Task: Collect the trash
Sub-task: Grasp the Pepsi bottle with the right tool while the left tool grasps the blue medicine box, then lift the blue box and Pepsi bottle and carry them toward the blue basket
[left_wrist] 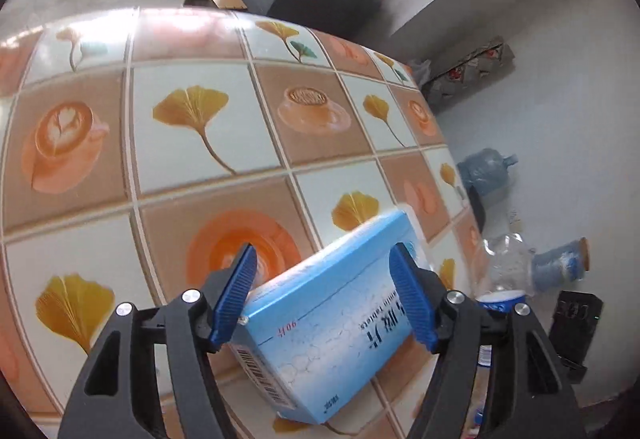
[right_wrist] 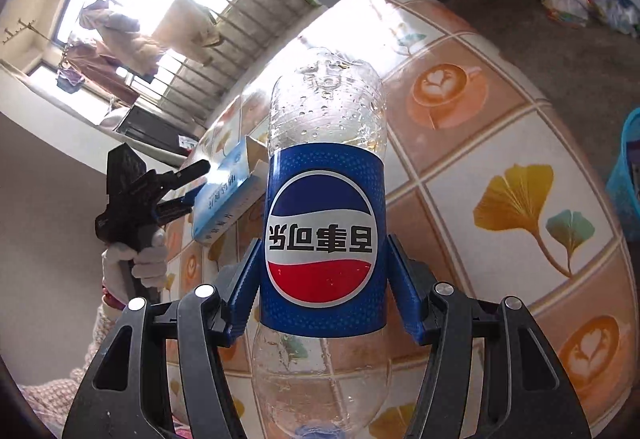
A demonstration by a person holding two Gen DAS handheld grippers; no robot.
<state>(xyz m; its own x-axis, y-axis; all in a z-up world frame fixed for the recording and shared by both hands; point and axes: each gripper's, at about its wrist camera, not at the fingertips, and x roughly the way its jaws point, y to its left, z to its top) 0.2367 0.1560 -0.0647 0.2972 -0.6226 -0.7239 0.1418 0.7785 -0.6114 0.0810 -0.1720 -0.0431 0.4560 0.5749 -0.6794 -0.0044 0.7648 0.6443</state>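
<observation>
So we've got a table covered in a glossy oilcloth (left_wrist: pixel 192 143) printed with latte cups and yellow ginkgo leaves, grey floor around it and a barred window behind.

Starting on the left: the left gripper (left_wrist: pixel 324 295) has its blue ribbed pads standing apart either side of a light blue cardboard medicine box (left_wrist: pixel 332 323). I can't see either pad actually pressing on the card. The box sits tilted between them, long axis running away and to the right, toward the table's far right edge; whether it's resting on the cloth I can't tell. Thin card, so I'd guess it dents easily if squeezed hard.

Over on the right: the right gripper (right_wrist: pixel 324 291) is clamped on an empty clear plastic Pepsi bottle with a blue label (right_wrist: pixel 324 223), pads gripping the label band. The bottle points straight out along the fingers, cap end nearest the camera, droplets inside.

A blue plastic basket (right_wrist: pixel 626 175) peeks in at the far right of that view, beyond the table, closer to the bottle hand. Probably the bin.
</observation>
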